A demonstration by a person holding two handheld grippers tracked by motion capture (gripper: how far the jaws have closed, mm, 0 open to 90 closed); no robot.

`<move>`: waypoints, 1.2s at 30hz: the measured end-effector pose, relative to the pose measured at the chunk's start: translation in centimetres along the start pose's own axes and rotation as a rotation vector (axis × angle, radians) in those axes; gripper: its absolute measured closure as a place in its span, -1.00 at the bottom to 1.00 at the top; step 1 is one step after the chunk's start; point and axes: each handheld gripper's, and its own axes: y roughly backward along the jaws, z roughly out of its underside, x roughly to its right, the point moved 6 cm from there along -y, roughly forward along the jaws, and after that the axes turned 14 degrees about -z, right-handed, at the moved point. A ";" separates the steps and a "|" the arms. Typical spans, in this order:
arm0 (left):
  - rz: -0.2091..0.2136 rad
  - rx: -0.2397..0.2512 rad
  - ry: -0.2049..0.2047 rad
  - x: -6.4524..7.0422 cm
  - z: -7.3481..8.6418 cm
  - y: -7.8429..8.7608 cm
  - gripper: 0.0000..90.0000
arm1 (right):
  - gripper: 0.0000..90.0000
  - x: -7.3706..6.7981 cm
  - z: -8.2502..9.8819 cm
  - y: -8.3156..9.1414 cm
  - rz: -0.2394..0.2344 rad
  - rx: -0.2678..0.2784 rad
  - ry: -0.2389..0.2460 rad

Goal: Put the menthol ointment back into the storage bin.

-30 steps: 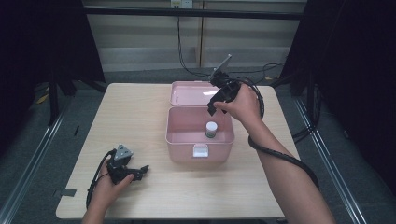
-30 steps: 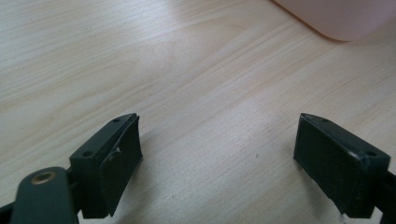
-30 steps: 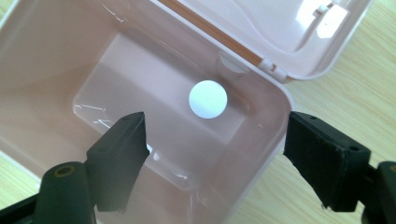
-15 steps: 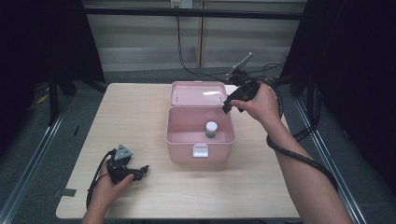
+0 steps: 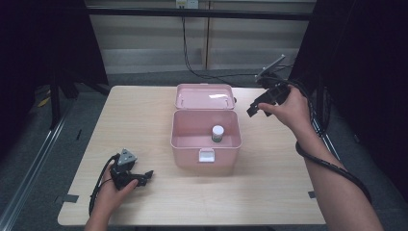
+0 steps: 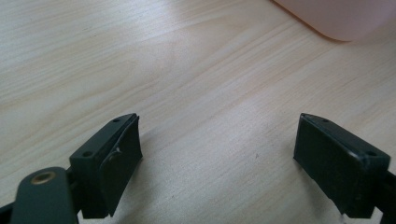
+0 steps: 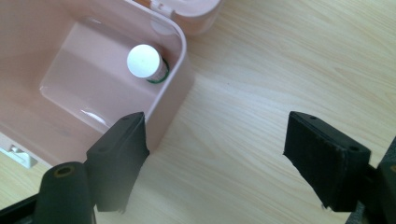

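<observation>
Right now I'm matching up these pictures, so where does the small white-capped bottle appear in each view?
High view: the white-capped bottle stands inside the open pink box, near its right wall, at picture centre.
Left gripper view: not in this picture; the pink box's corner is at top right.
Right gripper view: bottle at upper left, against the box wall.
Shared landmark: the pink box.

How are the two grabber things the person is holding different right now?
The left gripper sits low on the table, near the front edge; the right gripper is held up in the air beside the pink box. The left gripper points across bare wood; the right gripper points toward the box with the bottle. Both are black and open, holding nothing.
</observation>
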 end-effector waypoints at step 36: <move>0.000 -0.001 -0.008 -0.1 0.0 0.0 -0.68 | -0.54 3.1 7.9 -8.7 -0.089 0.030 0.088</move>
